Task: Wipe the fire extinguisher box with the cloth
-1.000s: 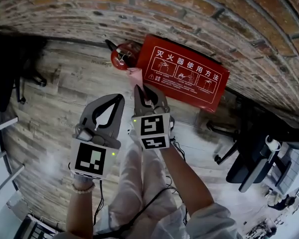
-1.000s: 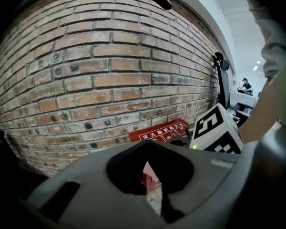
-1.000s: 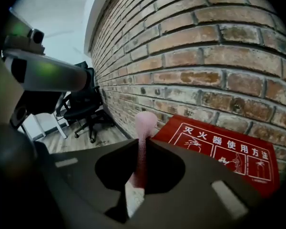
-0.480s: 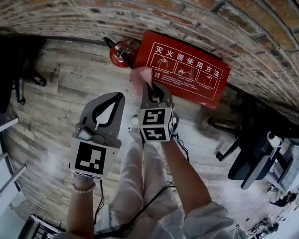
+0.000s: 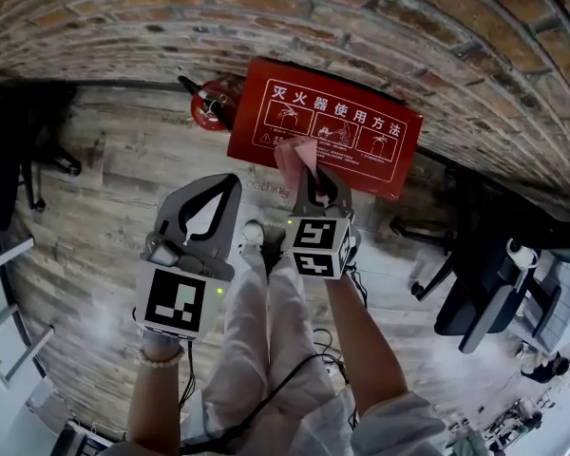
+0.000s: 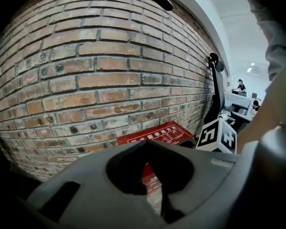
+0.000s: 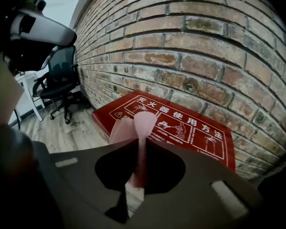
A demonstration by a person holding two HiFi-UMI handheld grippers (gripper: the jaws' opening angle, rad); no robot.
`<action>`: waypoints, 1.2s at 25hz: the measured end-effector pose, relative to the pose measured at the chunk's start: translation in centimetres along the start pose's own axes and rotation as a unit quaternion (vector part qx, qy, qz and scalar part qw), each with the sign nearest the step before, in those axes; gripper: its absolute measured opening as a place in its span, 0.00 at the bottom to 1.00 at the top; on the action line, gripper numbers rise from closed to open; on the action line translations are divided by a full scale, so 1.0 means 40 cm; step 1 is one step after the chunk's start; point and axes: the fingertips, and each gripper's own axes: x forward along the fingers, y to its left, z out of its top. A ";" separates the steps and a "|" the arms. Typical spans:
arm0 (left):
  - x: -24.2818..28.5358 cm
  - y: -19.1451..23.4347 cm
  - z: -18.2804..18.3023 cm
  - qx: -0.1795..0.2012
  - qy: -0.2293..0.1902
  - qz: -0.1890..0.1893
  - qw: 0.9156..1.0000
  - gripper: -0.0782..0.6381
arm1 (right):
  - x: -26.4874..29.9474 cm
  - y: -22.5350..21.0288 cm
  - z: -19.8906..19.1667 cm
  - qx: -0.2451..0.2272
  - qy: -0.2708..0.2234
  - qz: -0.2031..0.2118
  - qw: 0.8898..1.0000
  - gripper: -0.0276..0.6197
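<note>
Jaws of the left hand-held gripper (image 5: pixel 230 184) are closed together on nothing, and it hangs idle above the plank floor (image 5: pixel 104 188). Beyond it a red extinguisher (image 5: pixel 212 104) sits by the brick wall (image 5: pixel 266 27), just beside the box's left end. The fire extinguisher box (image 5: pixel 361 155) lies flat on the floor against the wall, printed face up. It looks stiff and smooth, and probably heavy enough to stay put under a wipe. The cloth (image 5: pixel 297 153) is thin, pink and limp. The right hand-held gripper (image 5: pixel 315 177) pinches it at a gathered fold, so a loose flap stands past the tips over the box's near edge. Whether it touches, I cannot tell. So small a flap will likely crumple unless pressed flat.
</note>
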 end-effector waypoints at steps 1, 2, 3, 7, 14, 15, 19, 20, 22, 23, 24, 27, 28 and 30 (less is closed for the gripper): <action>0.005 -0.007 0.004 0.002 -0.001 -0.003 1.000 0.11 | -0.009 -0.020 -0.012 0.002 0.002 -0.008 1.000 0.09; 0.009 -0.014 0.007 0.003 -0.001 -0.006 1.000 0.11 | -0.017 -0.042 -0.025 0.005 0.004 -0.016 1.000 0.09; 0.013 -0.021 0.010 0.003 -0.001 -0.008 1.000 0.11 | -0.026 -0.064 -0.038 0.010 0.006 -0.024 1.000 0.09; 0.028 -0.044 0.013 0.007 0.001 -0.017 1.000 0.10 | -0.063 -0.153 -0.090 0.027 0.015 -0.059 0.998 0.09; 0.050 -0.080 0.022 0.014 0.003 -0.028 1.000 0.11 | -0.131 -0.296 -0.180 0.041 0.036 -0.115 0.992 0.09; 0.053 -0.085 0.024 0.014 0.003 -0.029 0.999 0.11 | -0.141 -0.315 -0.193 0.046 0.039 -0.124 0.990 0.09; 0.060 -0.098 0.031 0.019 0.003 -0.033 0.999 0.11 | -0.176 -0.383 -0.243 0.069 0.055 -0.153 0.984 0.09; 0.061 -0.101 0.032 0.021 0.003 -0.034 0.999 0.11 | -0.181 -0.396 -0.255 0.073 0.060 -0.159 0.983 0.09; 0.062 -0.104 0.033 0.018 0.003 -0.030 0.999 0.11 | -0.189 -0.416 -0.271 0.080 0.066 -0.166 0.981 0.09; 0.061 -0.103 0.031 0.013 0.003 -0.027 1.000 0.10 | -0.191 -0.420 -0.273 0.080 0.066 -0.167 0.980 0.09; 0.060 -0.102 0.029 0.008 0.003 -0.025 1.000 0.11 | -0.193 -0.421 -0.273 0.079 0.064 -0.166 0.981 0.09; 0.054 -0.095 0.022 0.003 0.008 -0.020 1.000 0.11 | -0.203 -0.411 -0.252 0.072 0.052 -0.157 0.984 0.09; 0.050 -0.092 0.023 0.003 0.008 -0.017 1.000 0.11 | -0.210 -0.406 -0.241 0.070 0.047 -0.154 0.985 0.09; 0.037 -0.087 0.028 0.002 0.007 -0.014 1.000 0.11 | -0.230 -0.393 -0.216 0.069 0.035 -0.147 0.986 0.09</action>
